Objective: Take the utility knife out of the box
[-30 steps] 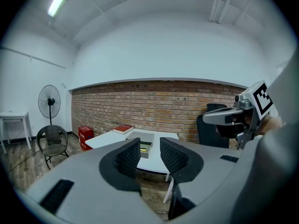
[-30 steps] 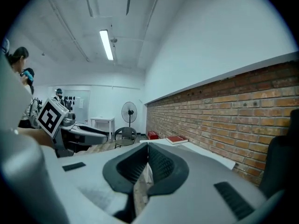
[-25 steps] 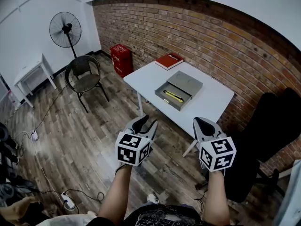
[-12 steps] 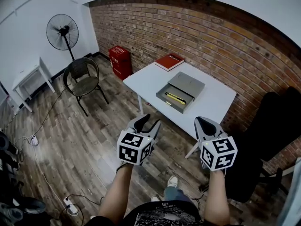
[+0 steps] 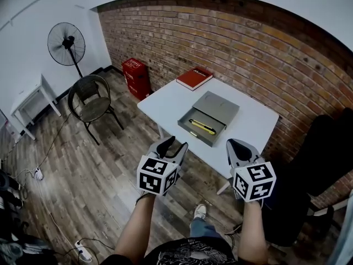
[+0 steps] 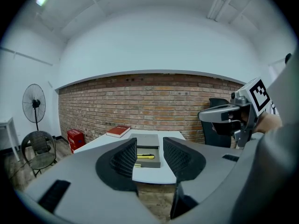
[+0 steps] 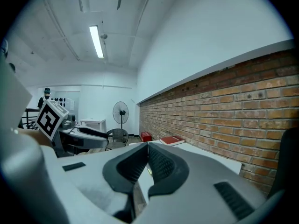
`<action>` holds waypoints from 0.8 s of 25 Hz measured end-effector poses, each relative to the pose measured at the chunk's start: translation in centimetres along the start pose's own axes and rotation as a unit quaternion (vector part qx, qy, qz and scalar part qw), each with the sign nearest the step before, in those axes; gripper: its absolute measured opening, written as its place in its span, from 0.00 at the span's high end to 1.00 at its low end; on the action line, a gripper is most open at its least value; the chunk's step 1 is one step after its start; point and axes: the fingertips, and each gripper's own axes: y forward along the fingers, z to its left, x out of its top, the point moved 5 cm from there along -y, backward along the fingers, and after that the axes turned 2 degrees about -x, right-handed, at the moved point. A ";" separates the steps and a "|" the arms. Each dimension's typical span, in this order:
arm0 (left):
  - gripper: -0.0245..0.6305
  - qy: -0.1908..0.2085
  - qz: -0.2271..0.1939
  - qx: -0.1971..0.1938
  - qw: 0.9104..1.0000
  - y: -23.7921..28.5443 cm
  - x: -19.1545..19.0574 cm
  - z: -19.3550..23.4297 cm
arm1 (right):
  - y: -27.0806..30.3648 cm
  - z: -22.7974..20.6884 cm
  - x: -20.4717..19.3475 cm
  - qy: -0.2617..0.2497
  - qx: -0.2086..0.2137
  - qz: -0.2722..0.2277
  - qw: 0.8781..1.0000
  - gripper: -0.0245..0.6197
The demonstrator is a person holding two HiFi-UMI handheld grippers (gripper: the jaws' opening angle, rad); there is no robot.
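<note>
Grey padded jaws on the left gripper (image 5: pixel 172 144) stand spread with nothing between them, having just been opening. The right gripper (image 5: pixel 238 146) has its jaws pressed together, empty. Against a second ago, the fan (image 5: pixel 66 40) has slid toward the head view's left edge, and the white table (image 5: pixel 162 101) lies nearer both grippers (neither touches it).

The left gripper view looks through its gap at the grey box (image 6: pixel 149 162) and the yellow utility knife (image 6: pixel 145 156) lying inside it, well ahead on the table. The right gripper view alone shows a ceiling strip light (image 7: pixel 96 41) and a distant person (image 7: pixel 46 93).

From the left of the head view, a small white side table (image 5: pixel 27 101) stands by the wall. Next come the fan, a round dark chair (image 5: pixel 91 98) and a red crate (image 5: pixel 134 72) on the wooden floor (image 5: pixel 83 164). Further right, a red book (image 5: pixel 194 78) lies at the table's far edge, under the brick wall (image 5: pixel 248 43). A black office chair (image 5: pixel 317 164) stands at the right.
</note>
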 end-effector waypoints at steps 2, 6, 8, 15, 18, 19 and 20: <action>0.69 0.001 0.001 0.001 1.000 2.1 0.5 0.9 | 1.8 -1.3 0.0 0.002 0.001 0.000 1.000 0.93; 0.69 0.001 -0.001 0.005 1.000 6.8 2.0 2.6 | 5.7 -4.7 0.5 0.007 0.003 0.001 1.000 0.93; 0.69 0.002 0.001 0.007 1.000 9.1 2.8 3.3 | 7.6 -6.5 0.8 0.009 0.004 0.002 1.000 0.93; 0.69 0.003 0.007 0.013 1.000 15.9 5.1 5.2 | 12.8 -12.1 2.3 0.012 0.007 0.001 1.000 0.93; 0.69 0.004 0.008 0.013 1.000 18.4 5.8 5.5 | 14.3 -14.0 2.6 0.010 0.007 0.001 1.000 0.93; 0.69 0.004 0.009 0.012 1.000 19.1 6.0 5.5 | 14.6 -14.5 2.6 0.010 0.008 0.002 1.000 0.93; 0.69 0.005 0.011 0.010 1.000 19.7 6.1 5.5 | 14.9 -14.9 2.7 0.011 0.008 0.002 1.000 0.93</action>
